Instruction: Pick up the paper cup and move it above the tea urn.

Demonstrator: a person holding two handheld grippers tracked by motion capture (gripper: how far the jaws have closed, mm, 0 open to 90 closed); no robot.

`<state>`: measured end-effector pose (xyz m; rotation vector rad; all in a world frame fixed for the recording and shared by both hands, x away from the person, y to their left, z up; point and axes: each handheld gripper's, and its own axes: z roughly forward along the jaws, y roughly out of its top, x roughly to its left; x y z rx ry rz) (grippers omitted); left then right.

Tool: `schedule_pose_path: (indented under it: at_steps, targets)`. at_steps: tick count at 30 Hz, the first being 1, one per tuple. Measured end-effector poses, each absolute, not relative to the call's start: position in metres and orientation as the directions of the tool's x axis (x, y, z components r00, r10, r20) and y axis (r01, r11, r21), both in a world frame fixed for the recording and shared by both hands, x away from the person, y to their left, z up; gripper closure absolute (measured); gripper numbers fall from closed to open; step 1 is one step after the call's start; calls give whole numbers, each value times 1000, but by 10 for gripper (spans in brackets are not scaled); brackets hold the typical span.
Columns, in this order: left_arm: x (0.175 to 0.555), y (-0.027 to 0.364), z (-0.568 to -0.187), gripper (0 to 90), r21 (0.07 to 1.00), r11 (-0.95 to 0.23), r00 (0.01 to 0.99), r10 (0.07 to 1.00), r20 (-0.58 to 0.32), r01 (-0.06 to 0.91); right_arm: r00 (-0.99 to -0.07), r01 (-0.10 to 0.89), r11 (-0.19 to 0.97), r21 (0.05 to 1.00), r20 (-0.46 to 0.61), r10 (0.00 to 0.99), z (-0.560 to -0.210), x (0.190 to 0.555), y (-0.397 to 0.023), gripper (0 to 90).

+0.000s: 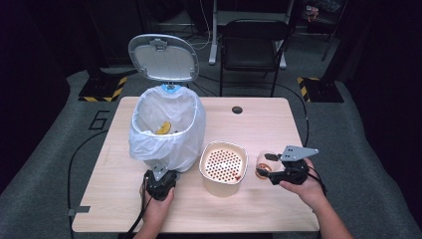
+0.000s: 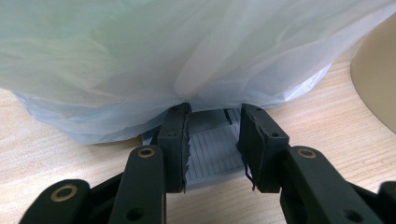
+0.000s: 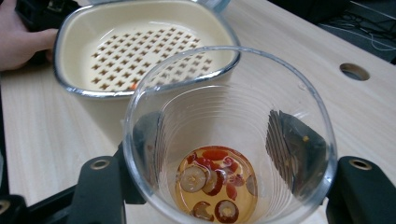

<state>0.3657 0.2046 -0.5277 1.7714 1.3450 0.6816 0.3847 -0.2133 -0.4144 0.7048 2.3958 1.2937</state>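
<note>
Pale wood table [image 1: 278, 129] carries a bin [image 1: 166, 132] lined with a white bag, lid up, a cream strainer box [image 1: 223, 168] beside it, and a clear cup [image 1: 263, 165] just right of the box. The left gripper [image 1: 160, 183] sits at the bin's base; the right gripper [image 1: 278, 168] clasps the cup.

Up close, the left gripper [image 2: 212, 144] has its jaws parted around the bin's grey pedal [image 2: 212, 151], under the bag [image 2: 187, 51].

The right gripper [image 3: 224, 144] grips the cup [image 3: 229, 135], which holds amber liquid with red and brown slices; the strainer box [image 3: 140, 46] stands behind.
</note>
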Motion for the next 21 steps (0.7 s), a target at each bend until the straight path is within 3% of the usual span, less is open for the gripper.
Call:
schedule_pose_path:
  at_steps: [21]
  targets:
    - [366, 205, -527, 631, 838, -122, 292, 955, -46, 532, -820, 218, 499, 839, -120, 560, -370, 447, -200, 370]
